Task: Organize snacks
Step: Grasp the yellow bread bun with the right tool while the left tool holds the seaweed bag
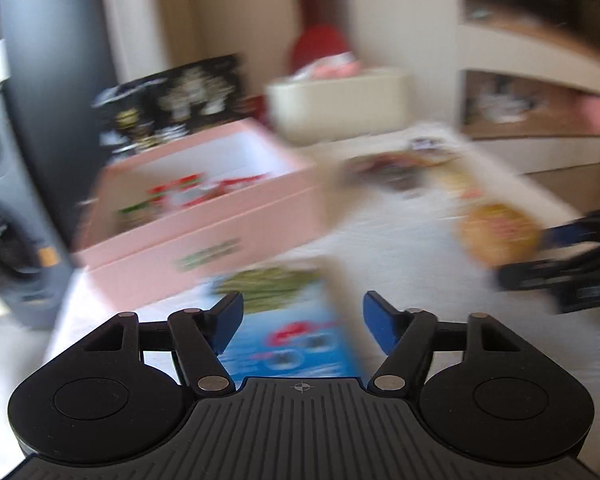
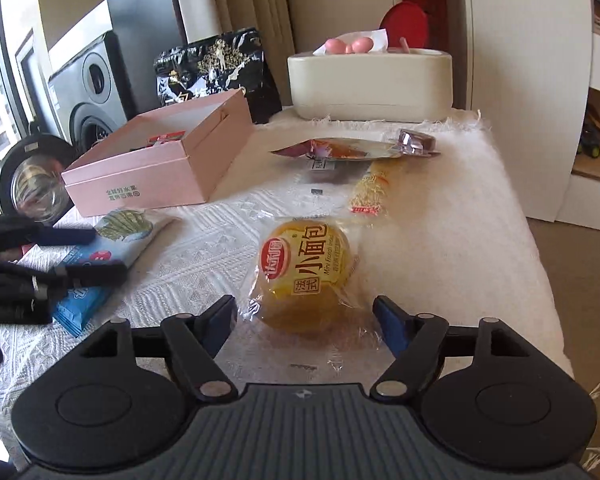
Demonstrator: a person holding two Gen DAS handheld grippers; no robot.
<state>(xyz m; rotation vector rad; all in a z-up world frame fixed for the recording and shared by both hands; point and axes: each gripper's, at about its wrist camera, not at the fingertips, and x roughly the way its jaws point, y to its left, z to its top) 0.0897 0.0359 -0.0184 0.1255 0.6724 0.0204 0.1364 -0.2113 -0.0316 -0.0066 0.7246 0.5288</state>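
Observation:
My left gripper [image 1: 304,320] is open over a blue snack packet [image 1: 296,336] that lies on the white cloth, its pads clear of the packet. The right wrist view shows the same gripper [image 2: 80,254] astride the blue packet [image 2: 100,256]. My right gripper [image 2: 306,320] is open around a round yellow bread packet [image 2: 308,276]; the clear wrapper reaches in between the fingers, and the pads do not press it. An open pink box [image 2: 160,168] holds red-wrapped snacks at the left rear. The left wrist view is blurred and shows the pink box [image 1: 204,224] and the bread packet [image 1: 496,232].
Behind the bread lie a long yellow packet [image 2: 370,192], a flat foil pouch [image 2: 336,150] and a small dark wrapped piece [image 2: 416,140]. A black bag [image 2: 216,68] and a cream tissue box [image 2: 370,88] stand at the back. The table's edge [image 2: 540,264] drops off on the right.

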